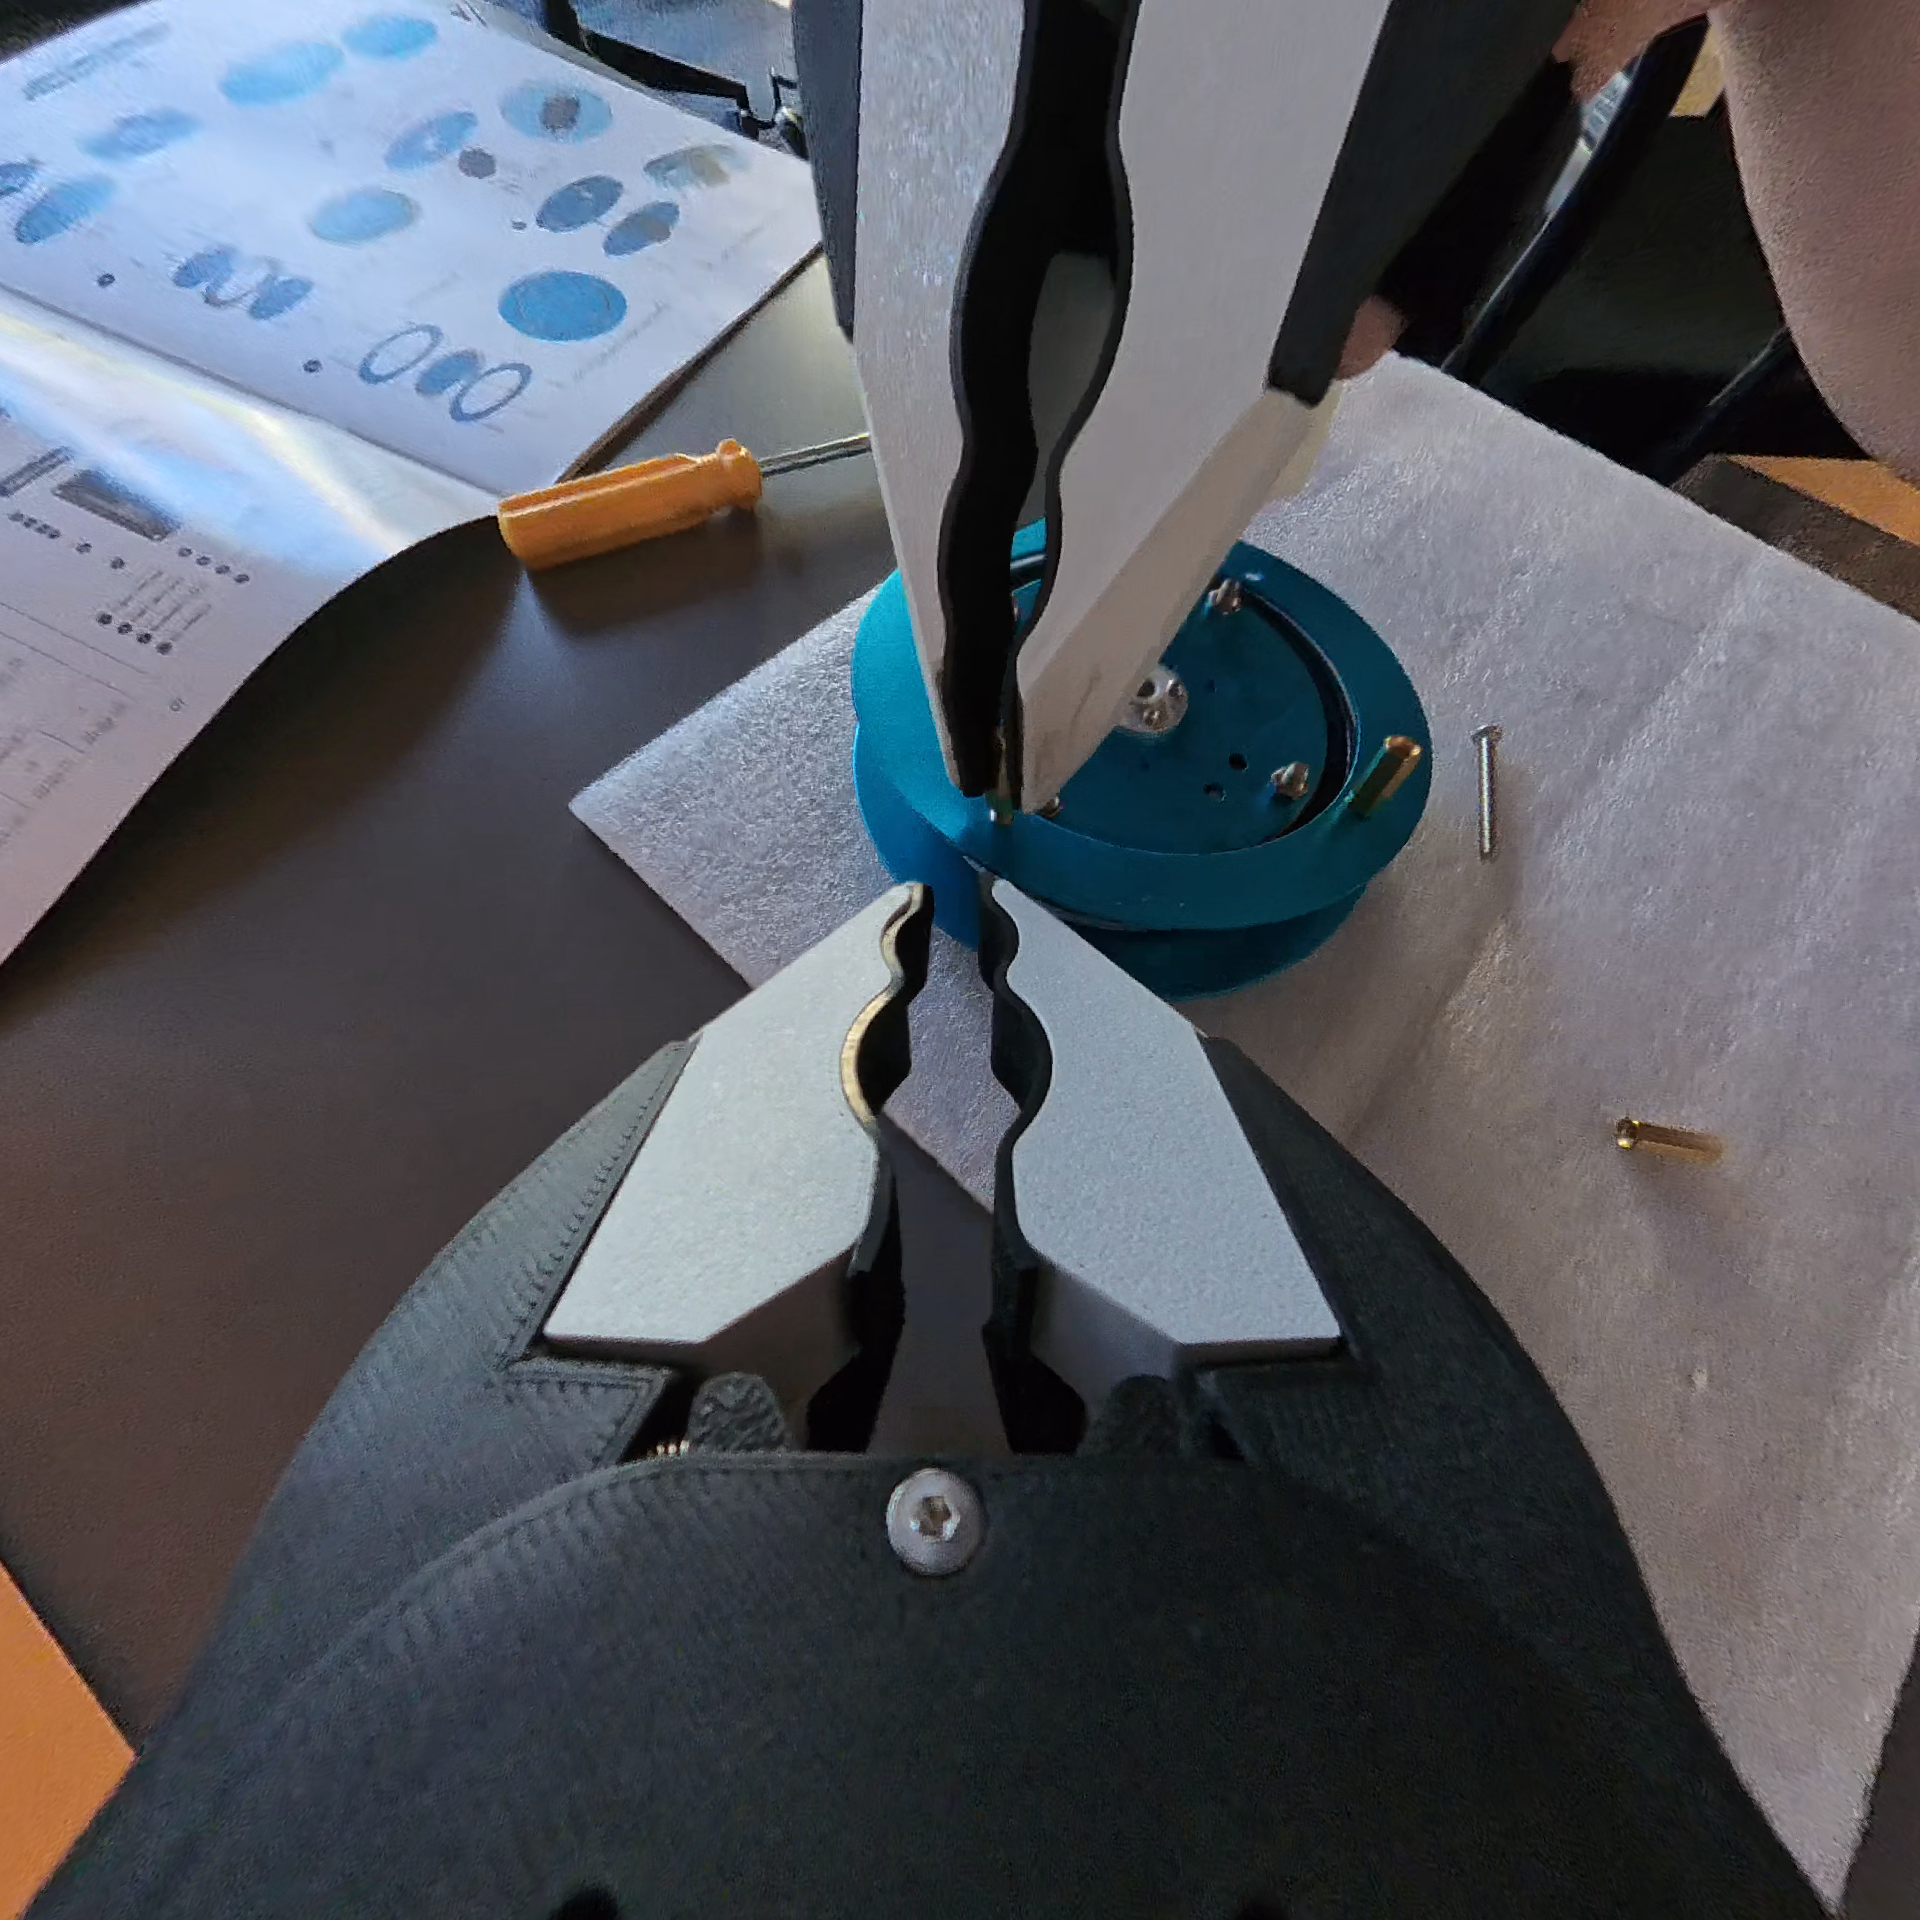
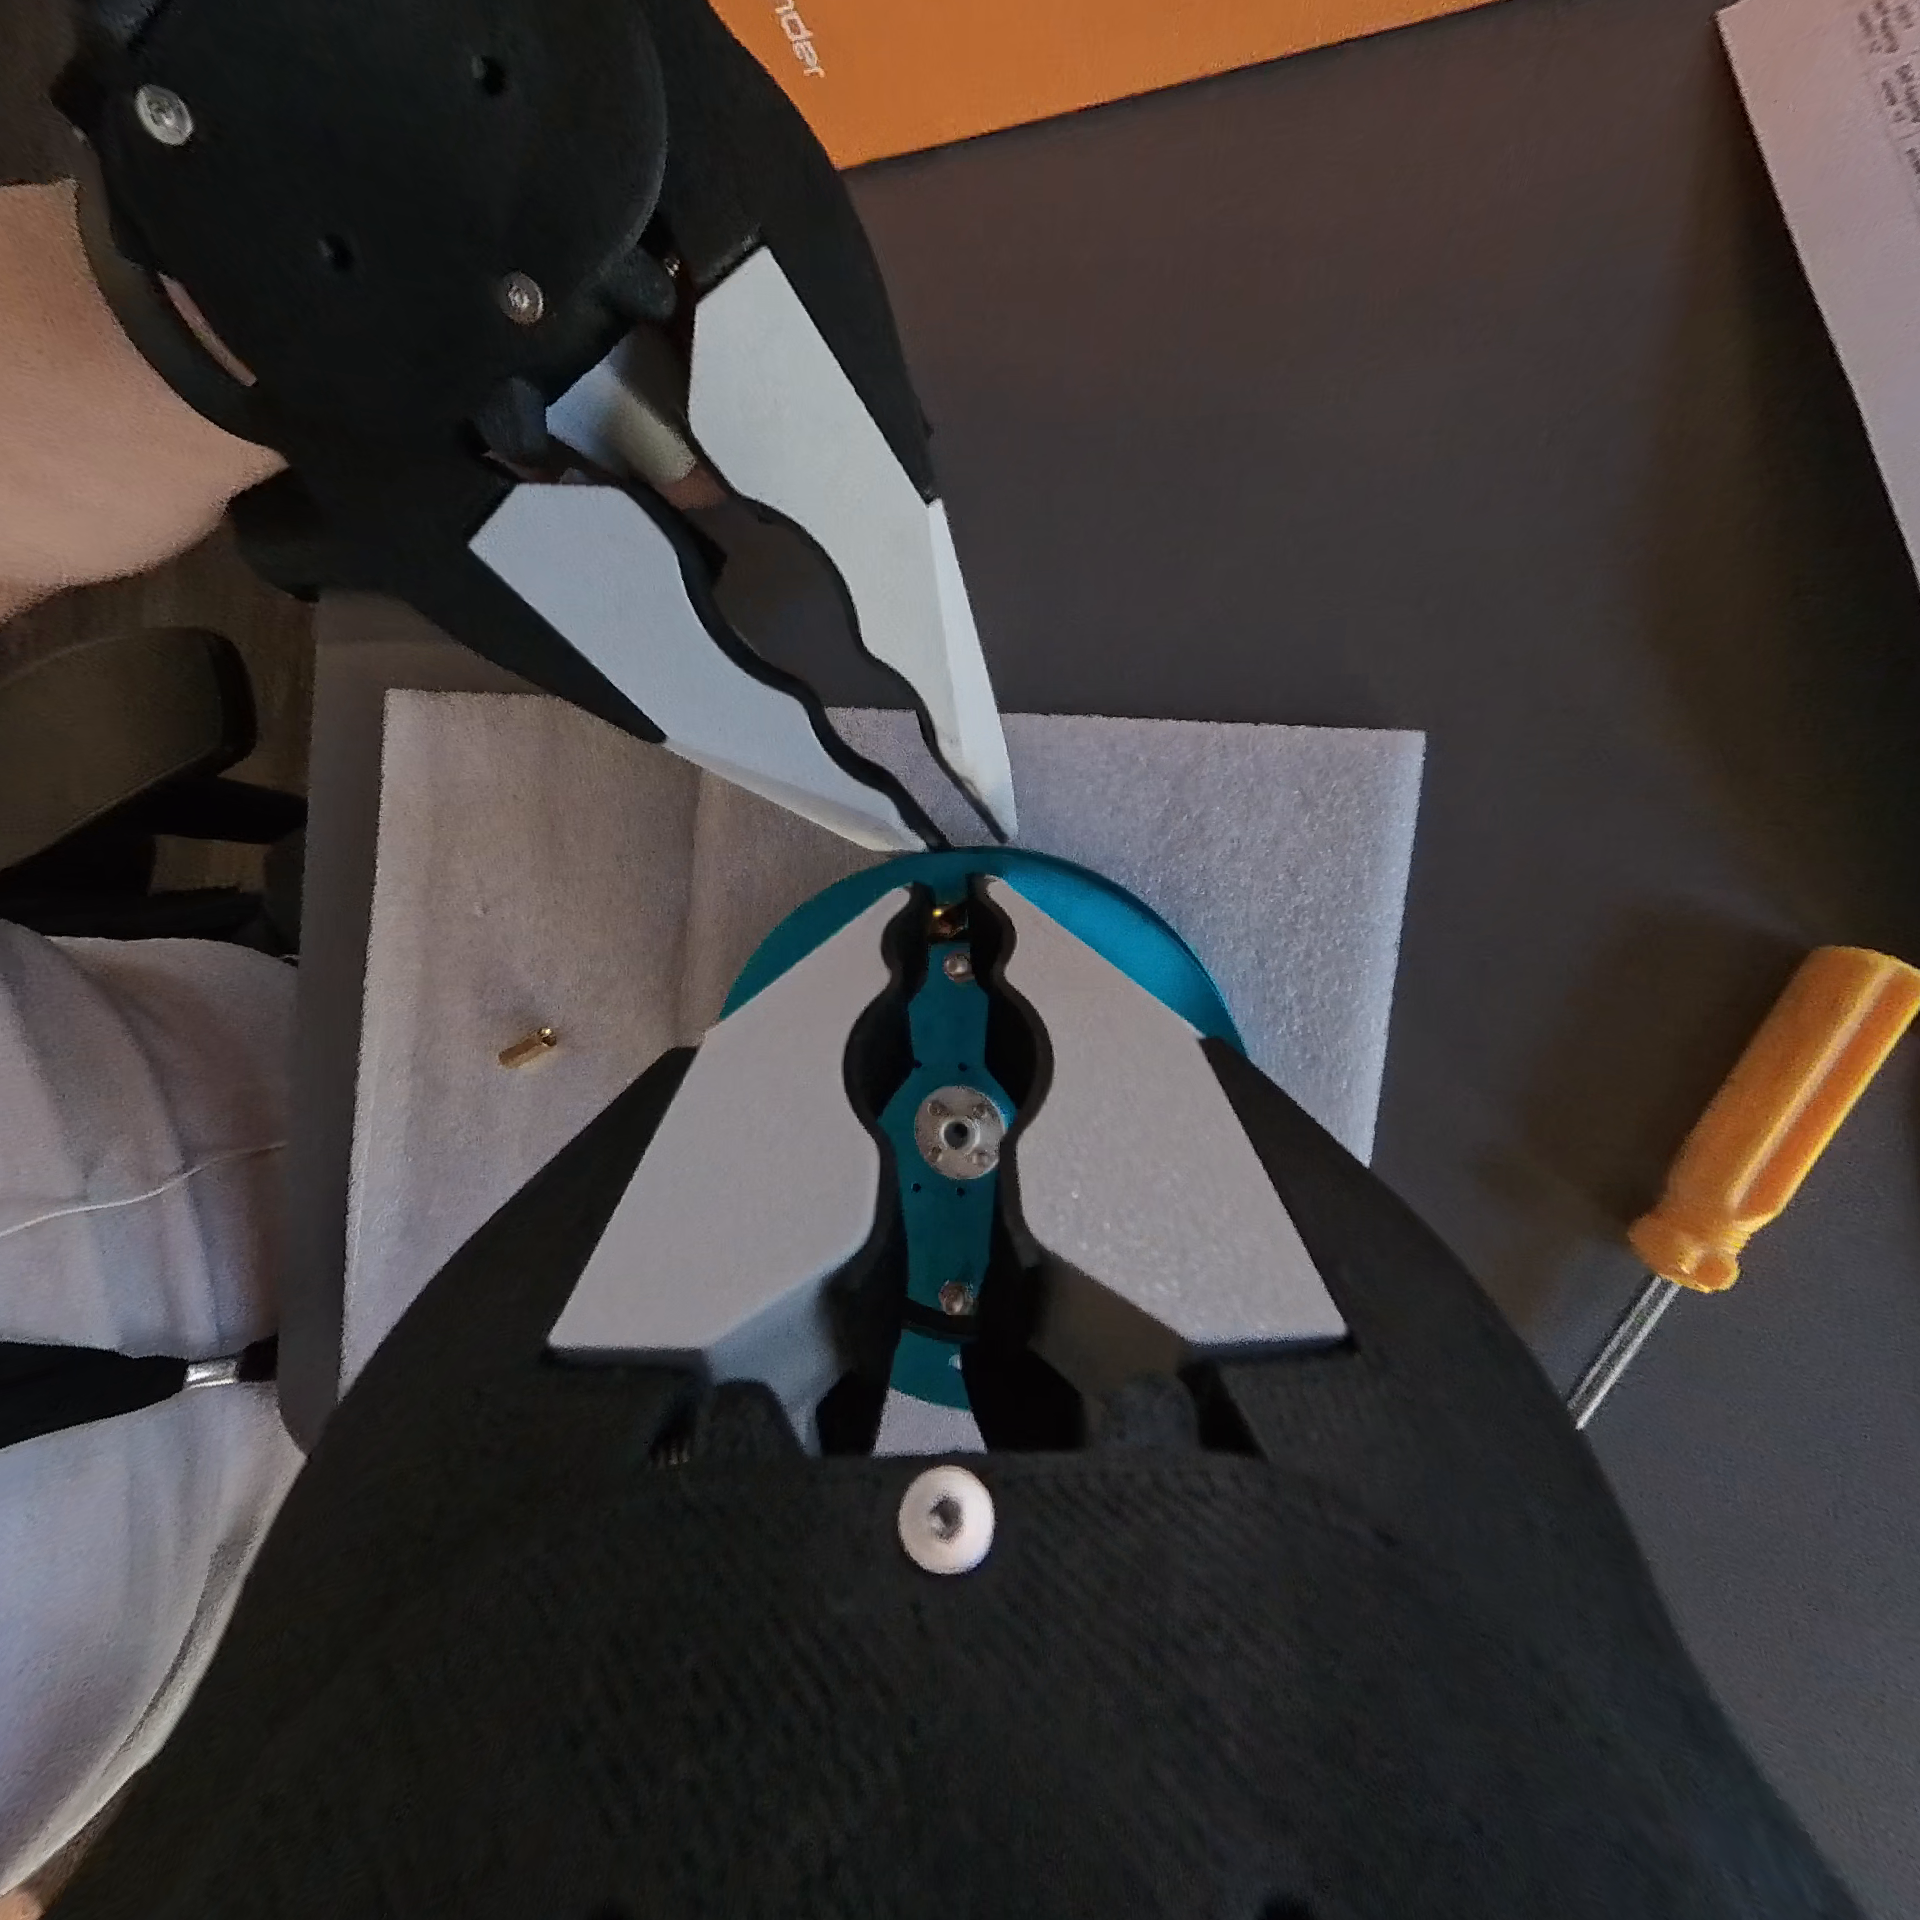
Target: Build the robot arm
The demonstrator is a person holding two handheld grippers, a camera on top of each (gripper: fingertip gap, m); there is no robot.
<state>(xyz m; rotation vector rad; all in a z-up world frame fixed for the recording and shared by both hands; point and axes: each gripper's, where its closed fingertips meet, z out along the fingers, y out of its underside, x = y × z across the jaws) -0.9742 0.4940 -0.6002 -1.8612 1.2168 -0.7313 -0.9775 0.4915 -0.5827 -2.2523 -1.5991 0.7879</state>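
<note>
A blue round wheel-like part [image 1: 1195, 831] lies flat on a white foam sheet [image 1: 1610, 883]. My right gripper [image 1: 989, 795] comes down from above and is shut on a small brass standoff [image 2: 948, 916] standing at the part's near rim. In the right wrist view the gripper [image 2: 948, 891] covers most of the blue part [image 2: 1122, 930], whose silver hub [image 2: 958, 1132] shows between the fingers. My left gripper [image 1: 958, 899] hovers just in front of the part's edge, its jaws a narrow gap apart and empty. It also shows in the right wrist view [image 2: 971, 831].
A second brass standoff [image 1: 1382, 774] stands on the part's rim. A loose brass standoff [image 1: 1668, 1143] and a silver screw [image 1: 1486, 790] lie on the foam. An orange-handled screwdriver [image 1: 634, 504] and an open instruction sheet [image 1: 312, 260] lie on the dark table. An orange sheet [image 2: 1039, 73] lies beyond. Both grippers' tips are close together, under 4 cm apart.
</note>
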